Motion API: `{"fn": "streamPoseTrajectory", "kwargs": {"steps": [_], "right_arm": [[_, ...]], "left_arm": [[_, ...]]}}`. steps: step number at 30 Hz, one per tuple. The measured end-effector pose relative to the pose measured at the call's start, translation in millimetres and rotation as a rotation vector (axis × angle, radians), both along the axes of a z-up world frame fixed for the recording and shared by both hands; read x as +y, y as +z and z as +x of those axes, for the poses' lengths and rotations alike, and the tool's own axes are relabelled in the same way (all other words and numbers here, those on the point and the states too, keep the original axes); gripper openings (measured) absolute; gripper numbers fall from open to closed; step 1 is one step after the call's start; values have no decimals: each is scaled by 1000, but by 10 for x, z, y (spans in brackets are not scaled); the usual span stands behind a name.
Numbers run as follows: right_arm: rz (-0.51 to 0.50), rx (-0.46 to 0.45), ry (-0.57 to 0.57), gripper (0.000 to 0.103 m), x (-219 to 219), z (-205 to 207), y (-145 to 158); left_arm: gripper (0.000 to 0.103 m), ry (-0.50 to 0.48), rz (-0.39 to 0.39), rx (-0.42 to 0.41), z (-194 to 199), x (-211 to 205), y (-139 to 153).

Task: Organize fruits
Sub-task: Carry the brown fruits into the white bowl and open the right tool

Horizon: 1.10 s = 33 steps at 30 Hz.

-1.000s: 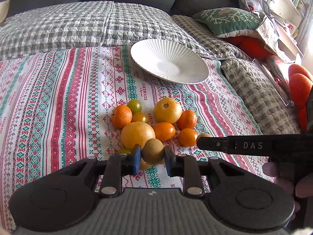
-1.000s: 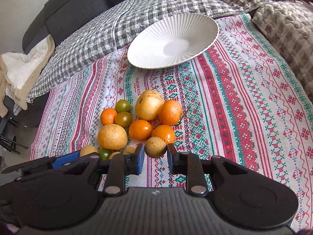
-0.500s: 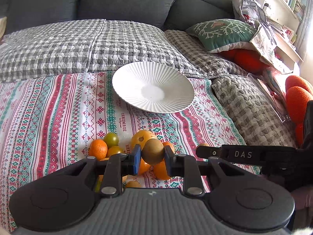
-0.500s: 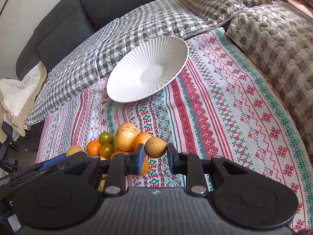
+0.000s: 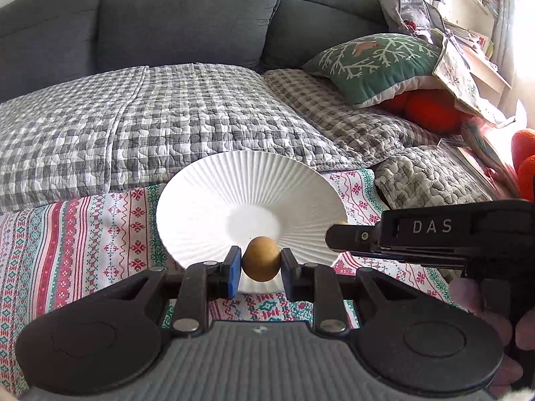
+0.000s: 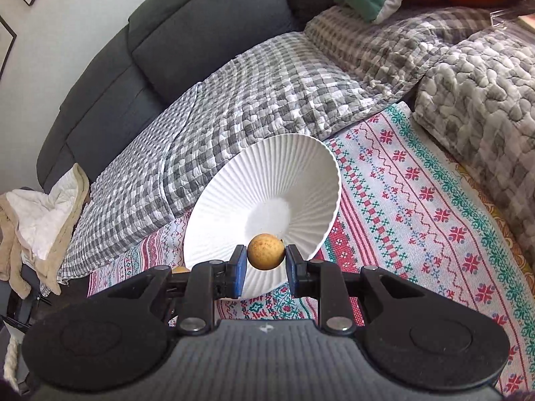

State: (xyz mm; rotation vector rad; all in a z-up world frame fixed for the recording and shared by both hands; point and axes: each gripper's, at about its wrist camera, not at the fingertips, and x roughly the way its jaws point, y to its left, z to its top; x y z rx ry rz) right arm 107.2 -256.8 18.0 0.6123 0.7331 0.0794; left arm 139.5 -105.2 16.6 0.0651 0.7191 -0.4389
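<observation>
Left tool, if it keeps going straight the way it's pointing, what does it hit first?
Most likely the white ribbed plate: the left tool, shut on a small brown fruit, points at its near rim, though depth is unclear.

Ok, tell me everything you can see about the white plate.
The plate is round, white and glossy, like ceramic, with fine ribs fanning from a smooth flat centre to a raised rim. It is empty and looks unchipped. It lies on the patterned cloth, its far edge by the checked quilt. Both held fruits appear in front of it; nothing visibly touches its top.
</observation>
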Motion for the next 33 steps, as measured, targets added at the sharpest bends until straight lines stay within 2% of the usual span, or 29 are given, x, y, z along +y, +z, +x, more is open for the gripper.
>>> {"fn": "streamPoseTrajectory", "kwargs": {"steps": [3,8,22,24,25,27,29,33], "right_arm": [[-65,-7,20,22,83,123,-12],[-172,28,32,22,170,230,-80],[-219,45,64,25,255,265,-118],[-219,47,65,33,251,246,-94],[-219,46,65,35,251,236,-75],[-228,52,58,49,247,203,-35],[-240,53,48,57,240,156,6],[-226,62,31,67,207,56,71]], "left_arm": [[12,-14,22,-12,112,-50,-119],[12,-13,54,13,229,-54,-303],[14,-10,71,36,258,-85,-379],[18,-14,73,39,235,-79,-361],[23,-16,75,41,218,-74,-344],[31,-18,83,32,173,-58,-300],[44,-16,85,24,118,-25,-244],[54,-1,84,29,11,63,-140]]}}
